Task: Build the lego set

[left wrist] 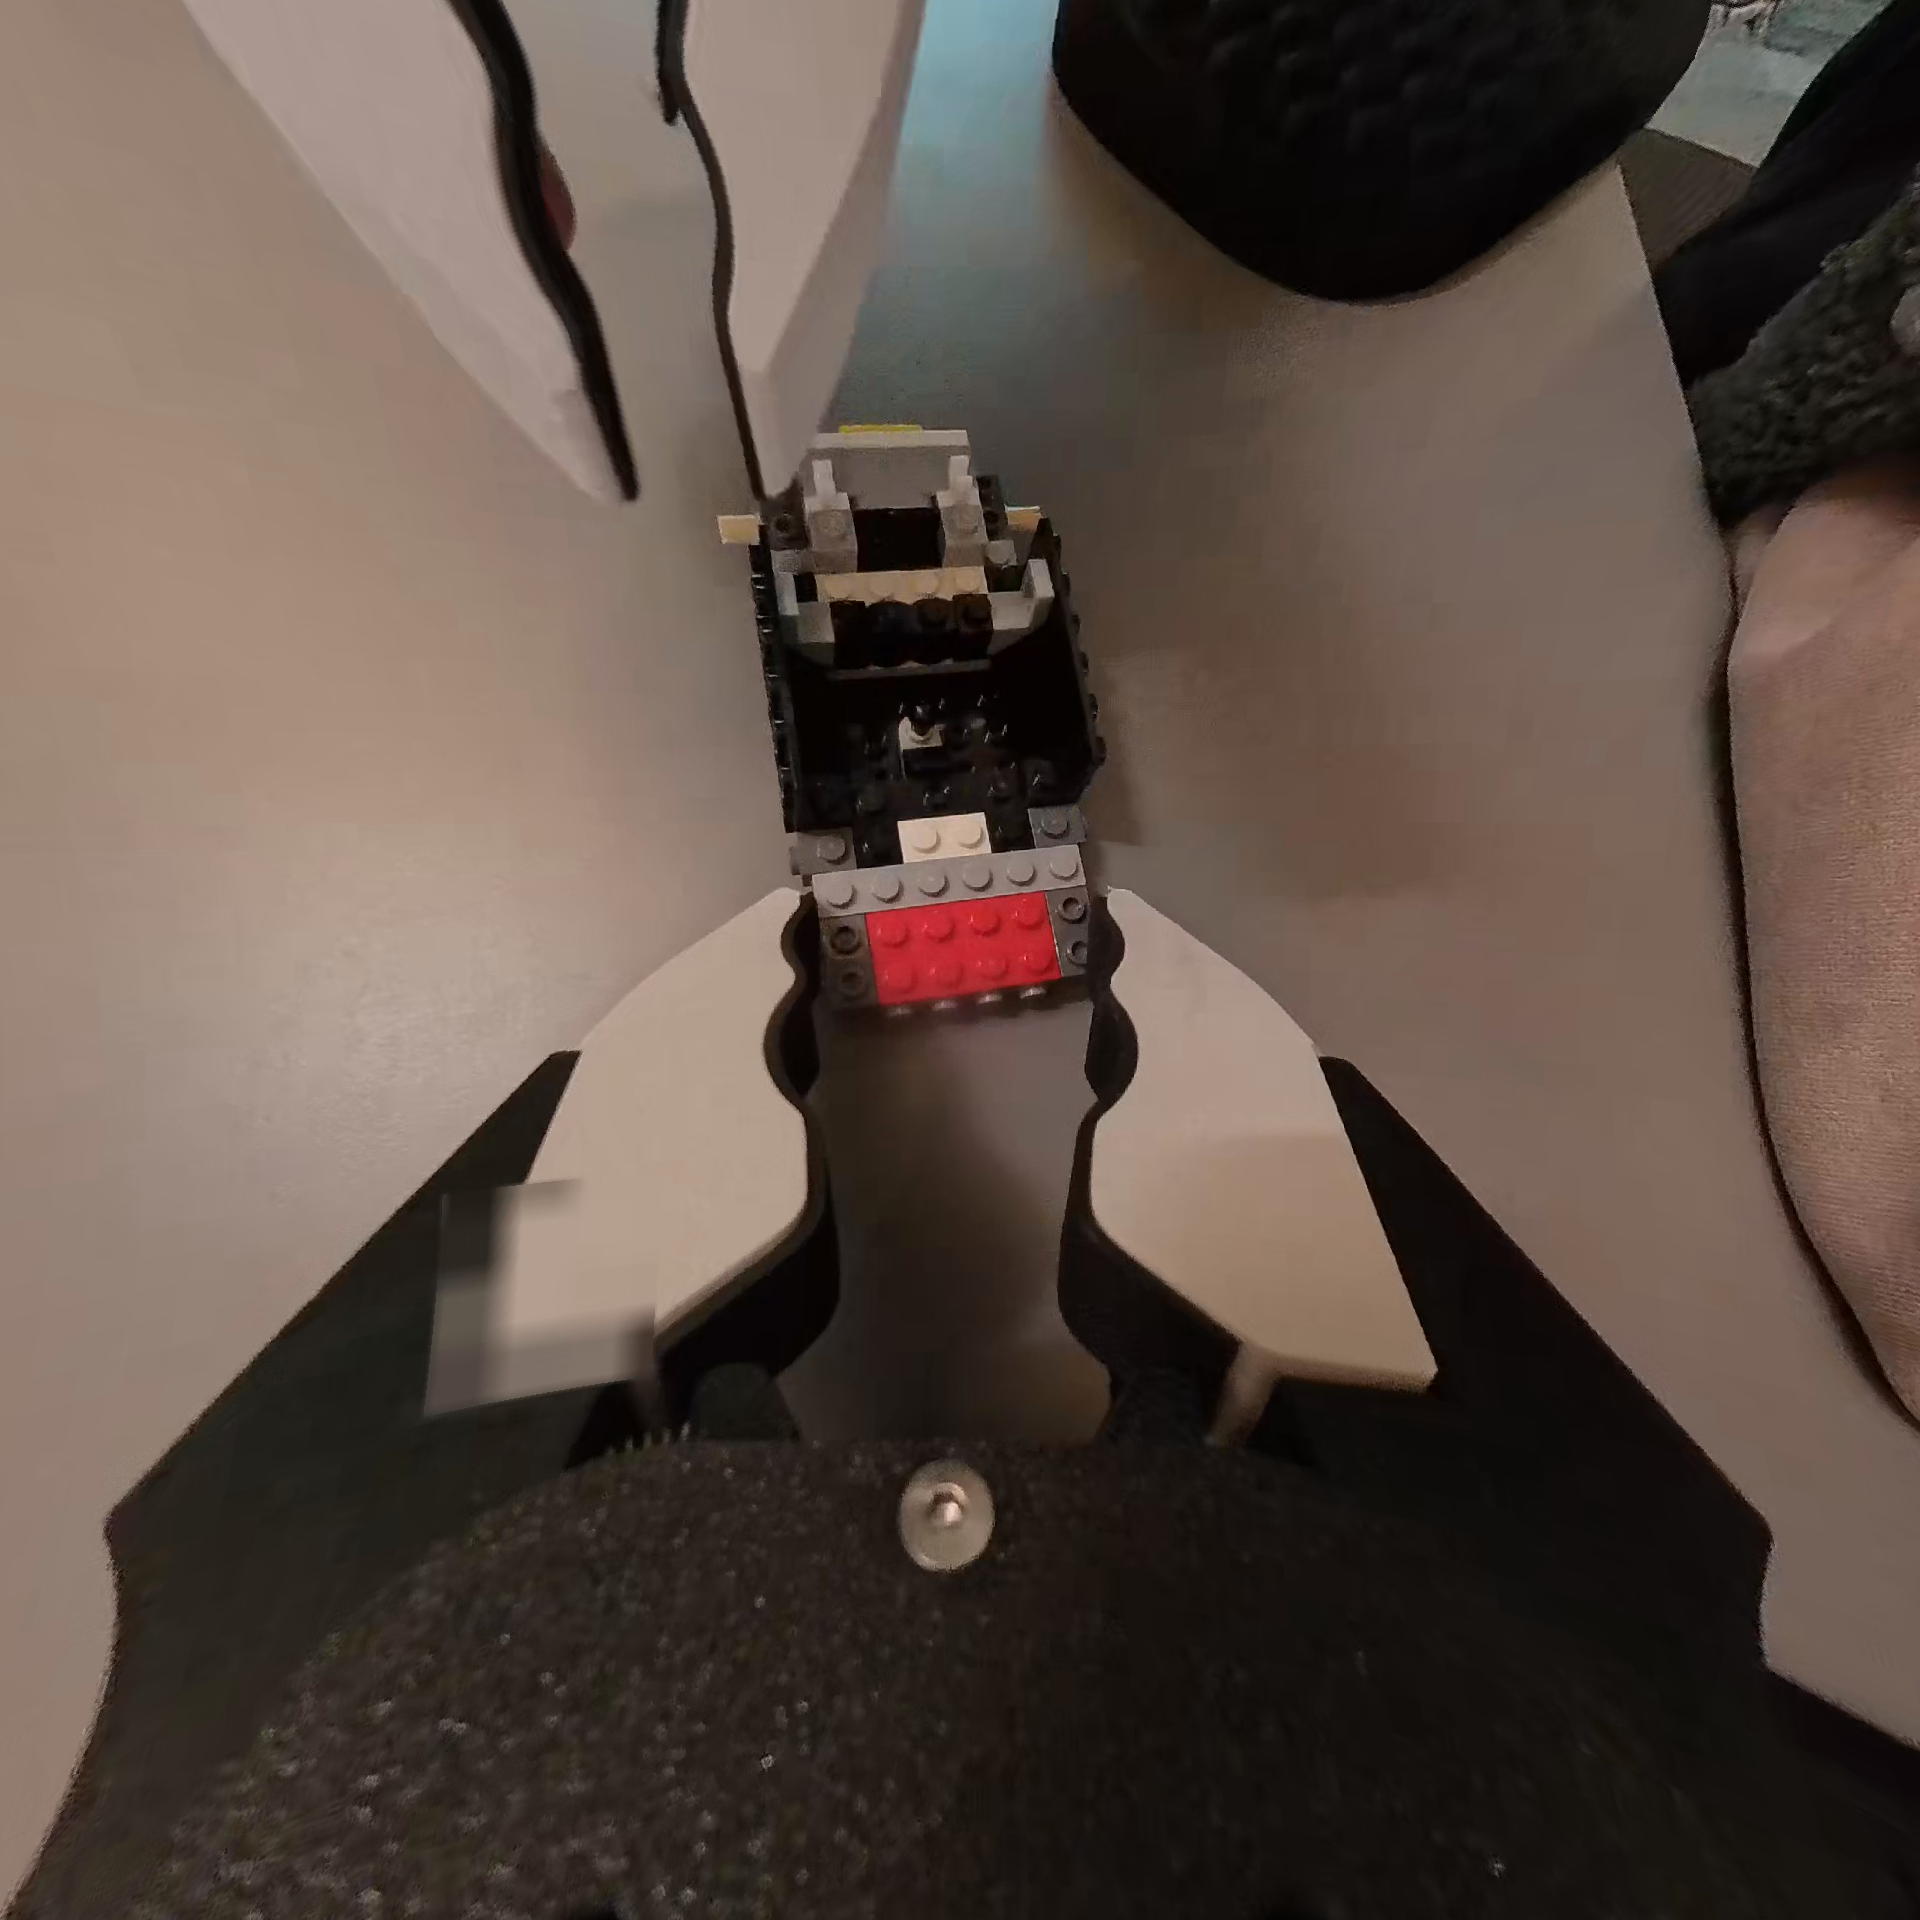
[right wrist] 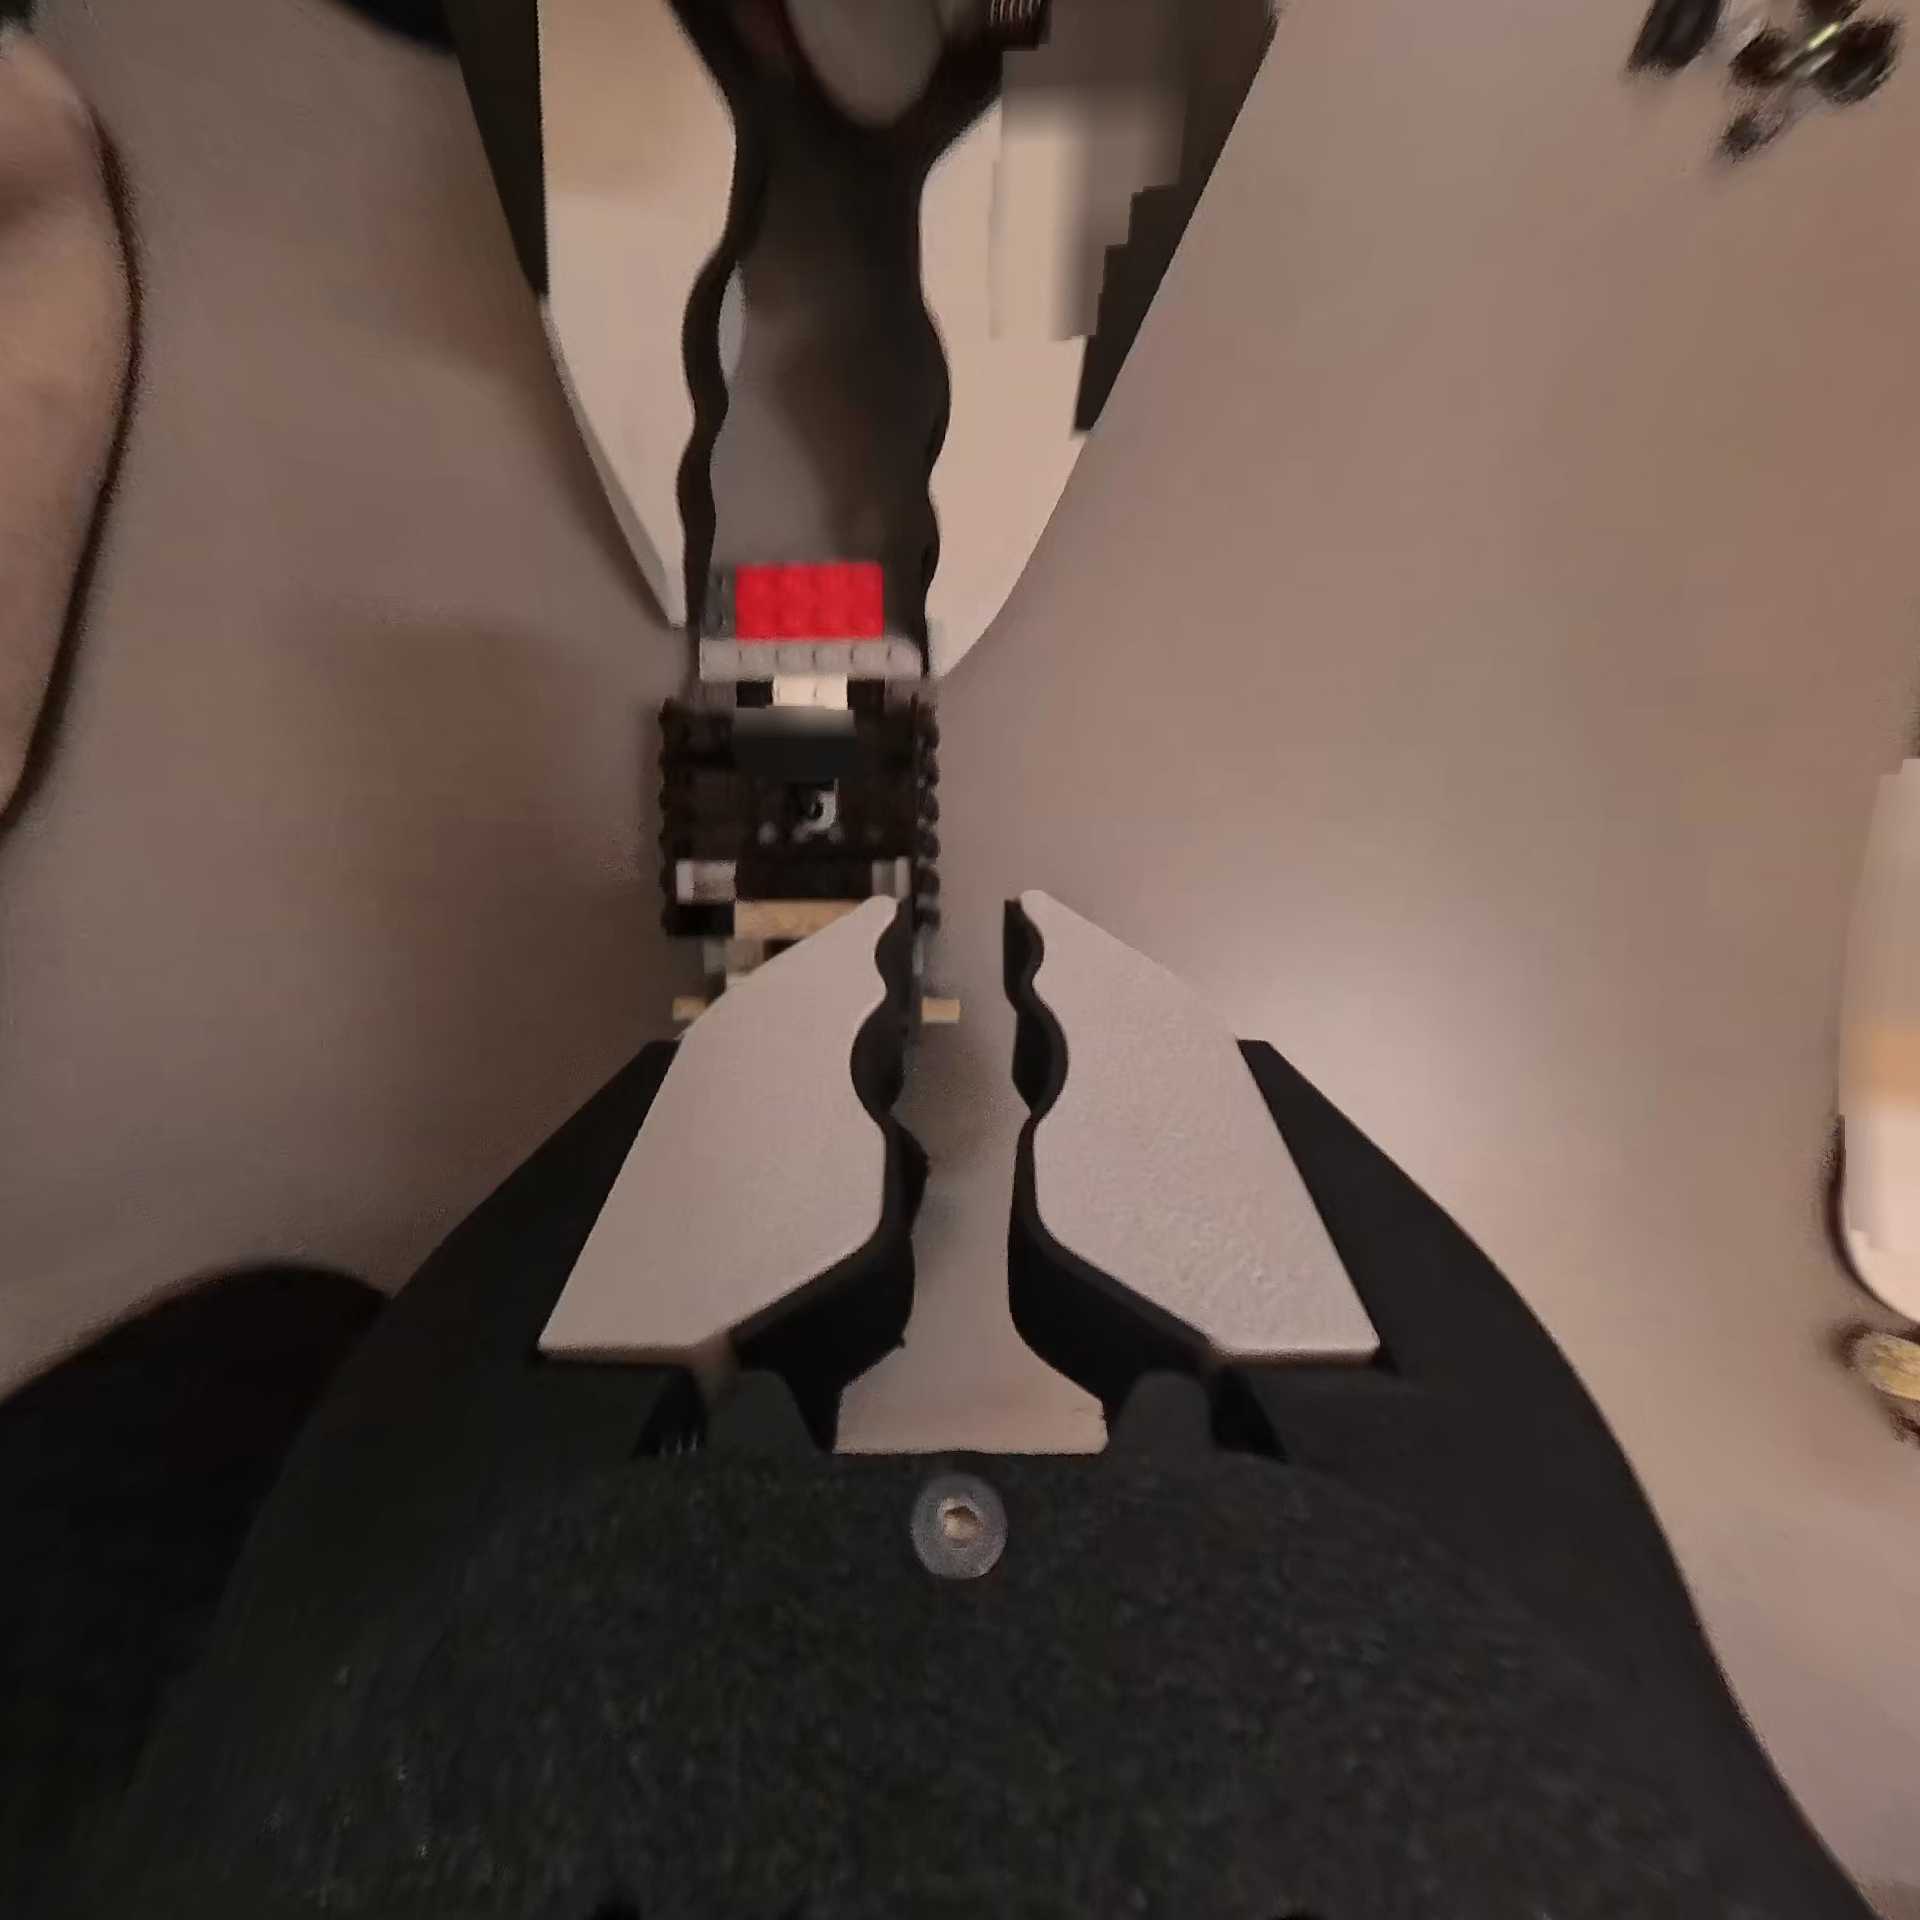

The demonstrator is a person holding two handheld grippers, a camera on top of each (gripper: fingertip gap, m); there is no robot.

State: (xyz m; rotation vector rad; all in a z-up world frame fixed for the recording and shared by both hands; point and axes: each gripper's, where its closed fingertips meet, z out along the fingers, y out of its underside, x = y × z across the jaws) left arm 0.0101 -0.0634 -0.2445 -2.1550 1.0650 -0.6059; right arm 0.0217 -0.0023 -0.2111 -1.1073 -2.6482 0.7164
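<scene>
Left wrist view
- model: we see the lego build (left wrist: 925, 717), a black-walled vehicle-like body, on the pale table (left wrist: 312, 727), dead ahead of the left gripper (left wrist: 951, 935).
- long axis: runs straight away from us, along the fingers; red plate (left wrist: 961, 951) at the near end, grey end w/ yellowish bit at the far end.
- left grip: fingers set about the width of the near end, their dark pads against both sides of the red-plate section. We judge it clamped there (contact looks firm, but we can't check force).
- other gripper: right gripper (left wrist: 665, 260) comes in from the far end, top left, tips near the grey end; blurred.

Right wrist view
- model: same build (right wrist: 800, 790), ahead and slightly left of our centre line; grey/tan end nearest, red plate (right wrist: 810, 603) farthest, betw. the left gripper's fingers.
- right grip: right gripper (right wrist: 951, 914) has a narrow gap, nothing in it that we can see. Its left fingertip (right wrist: 878, 920) overlaps the model's near right corner (touching or just over it, can't tell).
- nearer hand: right is nearer the grey end, left has the red end.
- next move, our guess: right works on the near end while left steadies; the axis lines up w/ both grippers, so any push goes lengthwise into the left grip.
</scene>
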